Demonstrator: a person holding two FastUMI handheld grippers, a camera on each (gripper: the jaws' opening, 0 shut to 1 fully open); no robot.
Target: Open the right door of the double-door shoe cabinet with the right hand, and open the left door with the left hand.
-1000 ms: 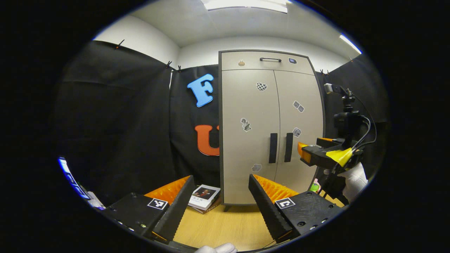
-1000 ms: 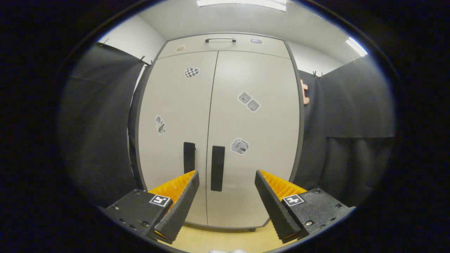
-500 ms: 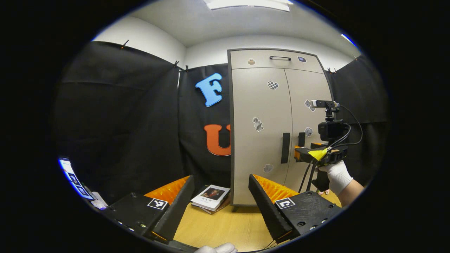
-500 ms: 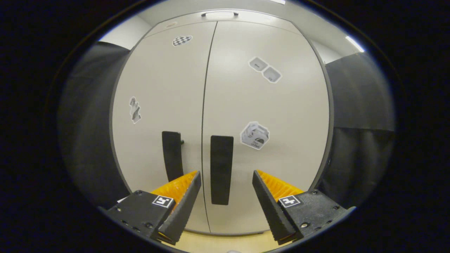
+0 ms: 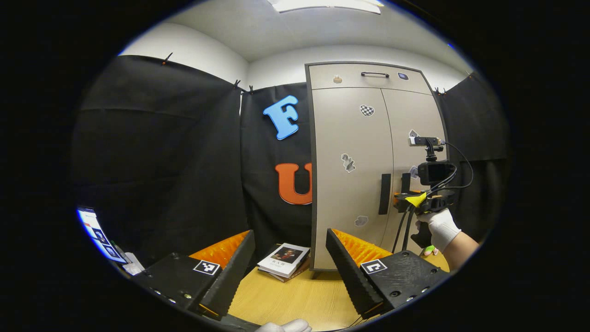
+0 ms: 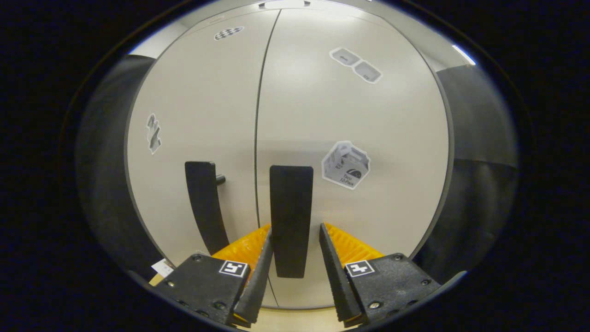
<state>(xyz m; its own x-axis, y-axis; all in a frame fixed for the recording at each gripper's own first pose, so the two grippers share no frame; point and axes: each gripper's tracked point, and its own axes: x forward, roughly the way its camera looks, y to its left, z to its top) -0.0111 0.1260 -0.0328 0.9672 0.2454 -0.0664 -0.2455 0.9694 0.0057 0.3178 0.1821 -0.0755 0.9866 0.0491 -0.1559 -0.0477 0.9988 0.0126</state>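
The grey double-door shoe cabinet [image 5: 350,138] stands with both doors closed. In the right gripper view, my right gripper [image 6: 295,235] straddles the lower part of the right door's black handle [image 6: 290,212], one finger on each side. The jaws stand narrowly apart, and a thin gap shows at the right finger. The left door's handle [image 6: 203,203] is just to the left. In the left gripper view, my left gripper [image 5: 290,258] is open with nothing in it, well back from the left door [image 5: 350,184] and its handle [image 5: 385,193]. The right gripper [image 5: 401,203], held by a gloved hand [image 5: 440,228], is at the right handle.
A small stack of books [image 5: 283,260] lies on the wooden floor [image 5: 295,299] by the cabinet's left foot. A drawer with a handle [image 5: 374,74] tops the cabinet. A lit screen [image 5: 94,228] sits at far left. Black cloth walls flank the cabinet.
The right gripper has moved in to the right door's handle, and its fingers have narrowed around it. The left gripper has turned a little left, so the cabinet sits farther right in its view.
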